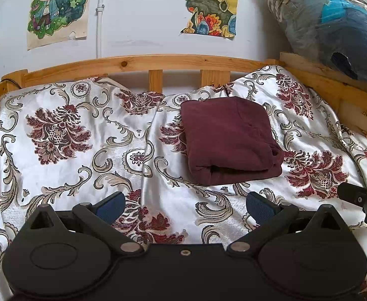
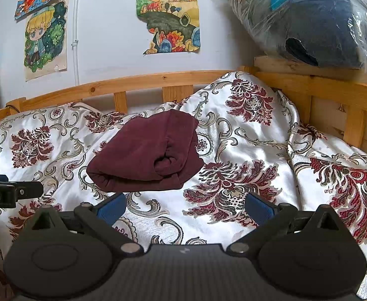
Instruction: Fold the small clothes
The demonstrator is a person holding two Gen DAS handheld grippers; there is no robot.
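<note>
Left wrist: our left hand-held gripper (image 1: 184, 204) gapes empty; folded maroon garment (image 1: 230, 140) lies ahead-right on bedspread (image 1: 65, 125) | Right wrist: our right hand-held gripper (image 2: 184, 204) gapes empty; garment (image 2: 148, 153) ahead-left, seemingly nearer.

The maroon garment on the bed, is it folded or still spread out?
Folded. The maroon garment sits as a compact stacked rectangle, layered edges showing in front, on the bedspread.

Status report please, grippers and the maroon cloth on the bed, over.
Left gripper open, empty. Right gripper open, empty. Folded maroon fabric garment lying on the floral satin bedspread, clear of both grippers. Nothing between grippers and garment.
</note>
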